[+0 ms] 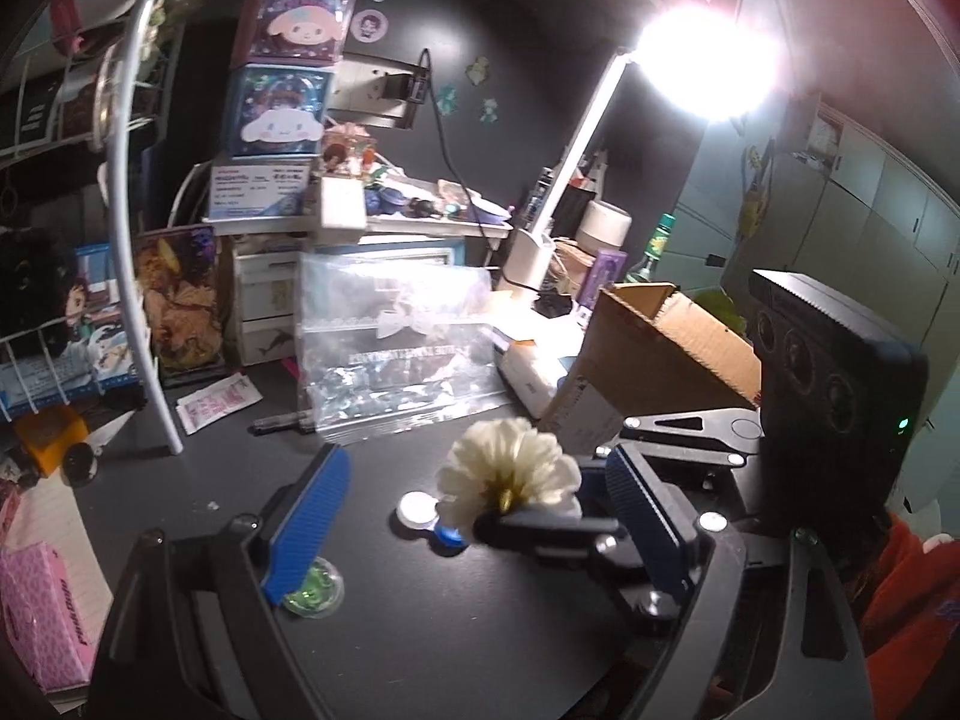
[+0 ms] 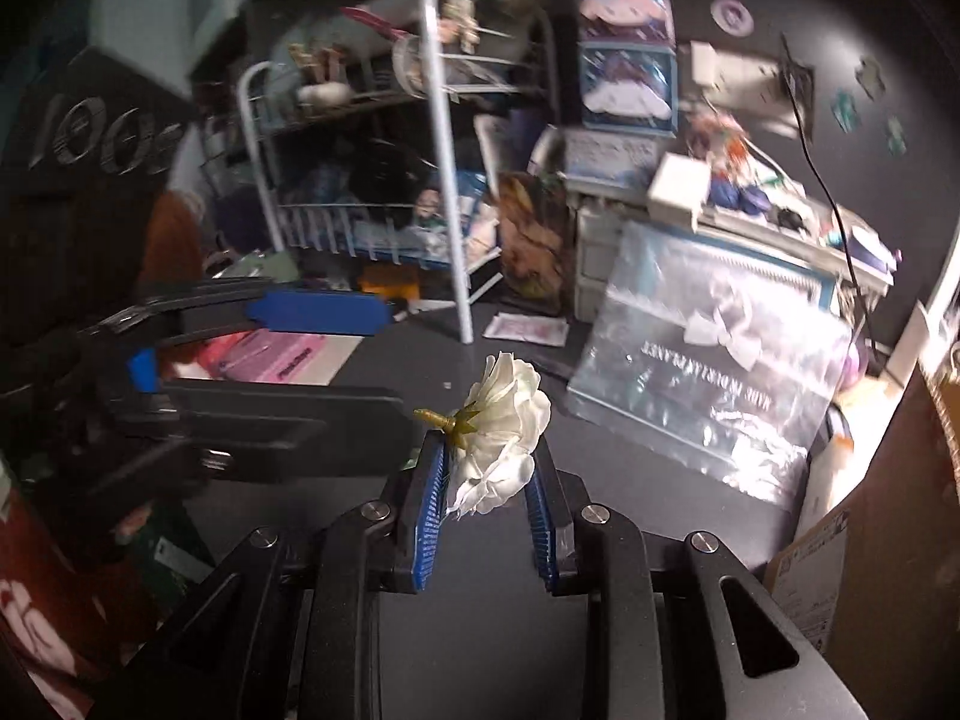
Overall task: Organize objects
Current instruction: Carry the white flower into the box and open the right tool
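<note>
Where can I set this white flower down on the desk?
Bare desk lies in front of the plastic bag, between the rack leg and the cardboard box. The rack side and back shelf are crowded.

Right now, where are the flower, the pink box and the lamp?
flower (image 2: 504, 420), right wrist view, on its white petals
pink box (image 1: 42, 618), left wrist view, on its top face
lamp (image 1: 585, 144), left wrist view, on its white arm

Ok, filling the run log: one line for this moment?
right gripper: shut on flower | left gripper: open | flower: above desk | bag: on desk
</note>
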The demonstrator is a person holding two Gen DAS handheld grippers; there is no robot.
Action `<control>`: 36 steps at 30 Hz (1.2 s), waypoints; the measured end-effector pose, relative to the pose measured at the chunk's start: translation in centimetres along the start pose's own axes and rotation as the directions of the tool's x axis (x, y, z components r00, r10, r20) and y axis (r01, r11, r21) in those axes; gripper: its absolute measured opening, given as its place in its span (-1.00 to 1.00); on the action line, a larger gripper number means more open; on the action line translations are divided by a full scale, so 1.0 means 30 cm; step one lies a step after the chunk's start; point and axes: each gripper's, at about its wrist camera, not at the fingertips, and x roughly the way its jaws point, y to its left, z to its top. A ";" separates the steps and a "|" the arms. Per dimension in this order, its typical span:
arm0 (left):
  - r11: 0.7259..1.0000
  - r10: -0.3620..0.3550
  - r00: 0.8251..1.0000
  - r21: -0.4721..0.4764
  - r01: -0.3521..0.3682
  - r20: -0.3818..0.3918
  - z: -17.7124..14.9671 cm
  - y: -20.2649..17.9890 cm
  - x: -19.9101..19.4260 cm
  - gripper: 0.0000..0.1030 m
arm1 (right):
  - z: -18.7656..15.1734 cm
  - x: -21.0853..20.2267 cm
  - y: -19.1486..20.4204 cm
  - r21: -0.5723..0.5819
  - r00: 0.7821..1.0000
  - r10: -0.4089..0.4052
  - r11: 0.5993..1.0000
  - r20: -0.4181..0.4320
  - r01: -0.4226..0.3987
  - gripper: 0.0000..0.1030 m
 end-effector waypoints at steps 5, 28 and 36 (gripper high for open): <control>0.995 -0.095 0.995 -0.014 0.095 0.009 0.038 -0.050 -0.005 0.42 | 0.032 -0.084 -0.016 0.068 0.992 0.125 0.990 0.021 -0.126 -0.59; 0.945 -0.289 0.939 0.103 0.311 -0.187 0.351 -0.464 0.366 -0.56 | 0.025 -0.451 -0.406 0.157 0.994 -0.092 0.984 0.052 0.083 -0.59; 0.947 -0.264 0.924 0.109 0.303 -0.275 0.352 -0.515 0.476 -0.47 | -0.026 -0.458 -0.526 0.205 0.995 -0.094 0.974 -0.032 0.098 -0.55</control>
